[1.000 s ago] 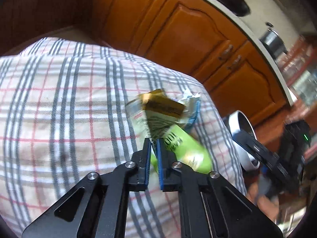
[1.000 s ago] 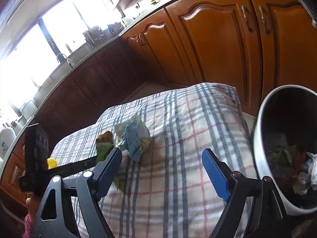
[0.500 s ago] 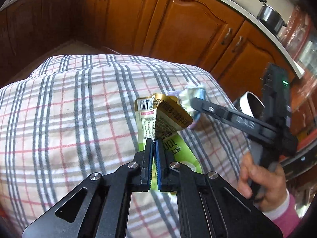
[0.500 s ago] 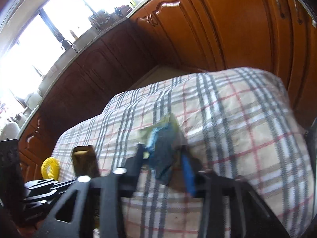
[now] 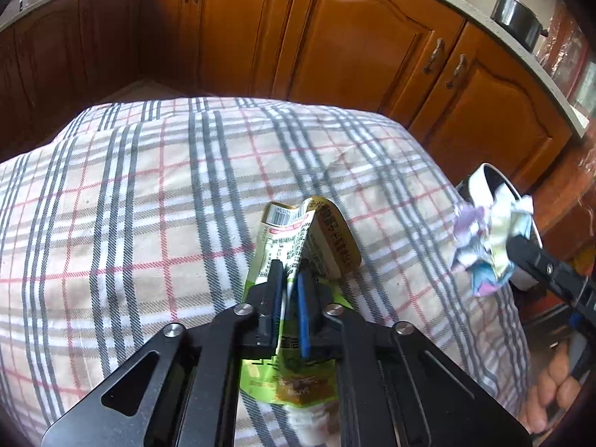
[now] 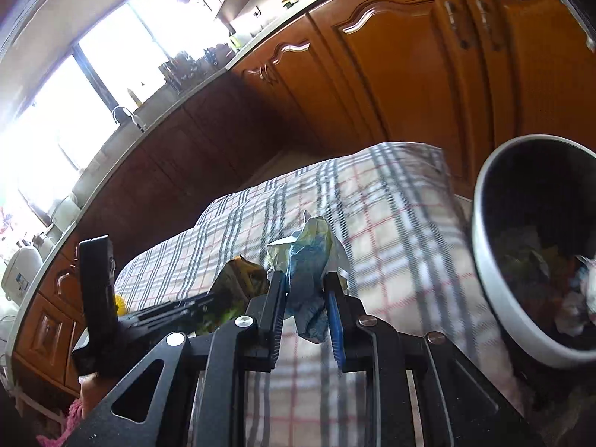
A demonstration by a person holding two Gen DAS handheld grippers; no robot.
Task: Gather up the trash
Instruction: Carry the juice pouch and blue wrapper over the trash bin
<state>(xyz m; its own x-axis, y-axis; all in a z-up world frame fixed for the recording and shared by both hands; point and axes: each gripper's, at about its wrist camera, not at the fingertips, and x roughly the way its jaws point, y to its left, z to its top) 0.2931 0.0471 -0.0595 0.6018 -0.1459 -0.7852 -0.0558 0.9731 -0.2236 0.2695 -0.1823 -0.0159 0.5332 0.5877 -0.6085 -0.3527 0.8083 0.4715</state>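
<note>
We see the left gripper (image 5: pixel 288 279) clamped tight on a green and yellow snack wrapper (image 5: pixel 298 238), held just above the plaid cloth (image 5: pixel 149 205). The right gripper (image 6: pixel 305 287) has just been closing, and its pads now pinch a crumpled blue and white wrapper (image 6: pixel 309 257), lifted off the cloth. A white-rimmed trash bin (image 6: pixel 495 287) with trash inside sits just beside the cloth's right edge.
</note>
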